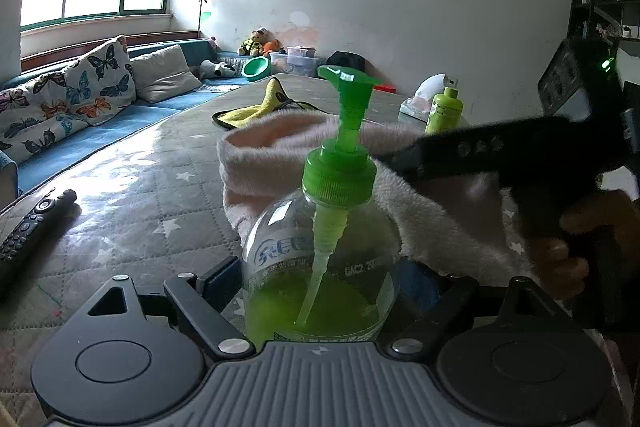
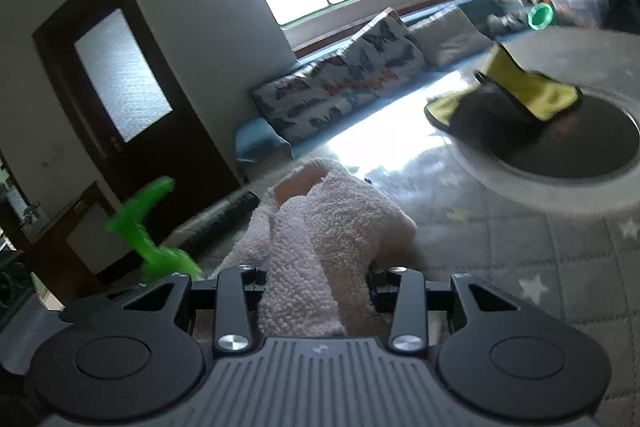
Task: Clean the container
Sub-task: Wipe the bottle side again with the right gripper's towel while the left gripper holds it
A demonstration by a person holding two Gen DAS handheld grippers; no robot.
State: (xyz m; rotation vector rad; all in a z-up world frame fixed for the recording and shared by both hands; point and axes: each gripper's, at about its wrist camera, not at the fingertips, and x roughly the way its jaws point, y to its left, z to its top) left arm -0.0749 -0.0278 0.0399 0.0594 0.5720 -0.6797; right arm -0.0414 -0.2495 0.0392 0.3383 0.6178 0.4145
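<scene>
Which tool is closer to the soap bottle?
Left. The left tool grips the soap bottle around its body. The right tool, clamping the pink towel, reaches in behind the bottle's neck.

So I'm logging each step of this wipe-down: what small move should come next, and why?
Probably draw the pink cloth down across the bottle shoulder. The left gripper clamps the bottle, and the right gripper holds the cloth bunched behind the green pump.
</scene>
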